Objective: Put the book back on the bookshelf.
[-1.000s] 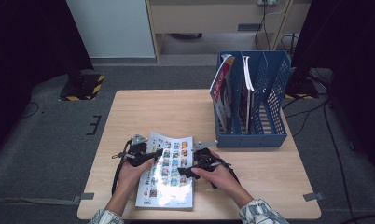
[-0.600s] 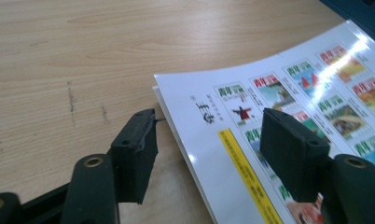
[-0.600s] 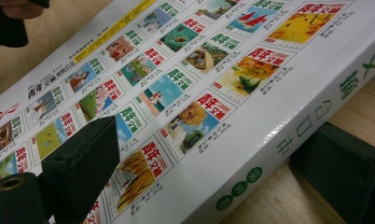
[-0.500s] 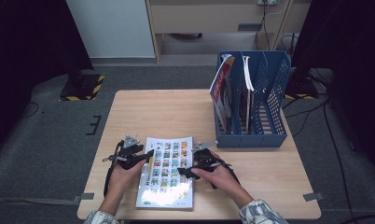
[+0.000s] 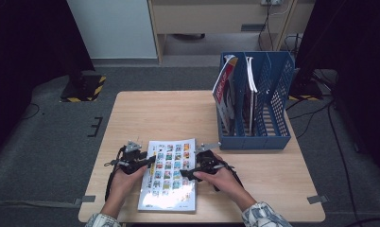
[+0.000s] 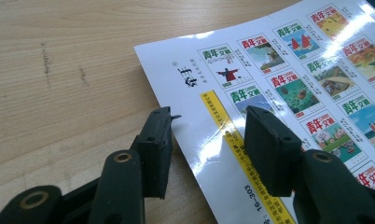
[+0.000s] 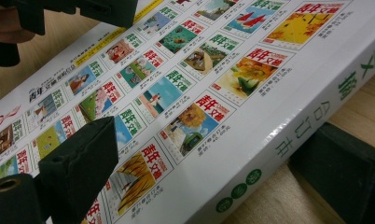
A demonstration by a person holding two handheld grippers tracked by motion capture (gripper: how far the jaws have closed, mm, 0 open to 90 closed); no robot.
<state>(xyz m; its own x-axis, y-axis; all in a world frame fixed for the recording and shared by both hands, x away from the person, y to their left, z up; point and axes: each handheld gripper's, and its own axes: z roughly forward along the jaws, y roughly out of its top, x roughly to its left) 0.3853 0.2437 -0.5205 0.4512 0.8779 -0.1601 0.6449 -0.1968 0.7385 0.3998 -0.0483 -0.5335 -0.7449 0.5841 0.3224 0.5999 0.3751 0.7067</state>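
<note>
A thick book (image 5: 171,172) with rows of small colour pictures on its cover lies flat near the table's front edge. My left gripper (image 5: 150,163) is at its left edge. In the left gripper view one jaw rests on the wood and the other over the cover (image 6: 293,70), so the gripper (image 6: 209,121) straddles the cover's edge. Its jaws have just been closing and do not press on the book. My right gripper (image 5: 188,174) is at the spine side. It (image 7: 213,135) is open wide, with one jaw above the cover (image 7: 199,93) and one on the table beside the spine.
A blue slotted file rack (image 5: 254,137) stands at the table's right, with magazines (image 5: 226,94) upright in it. Bare wood (image 5: 178,113) stretches behind the book. The other gripper (image 7: 73,9) shows at the top left of the right gripper view.
The left hand and its gripper have slid left, from over the cover to the book's left edge. The right hand and the book have stayed put.
</note>
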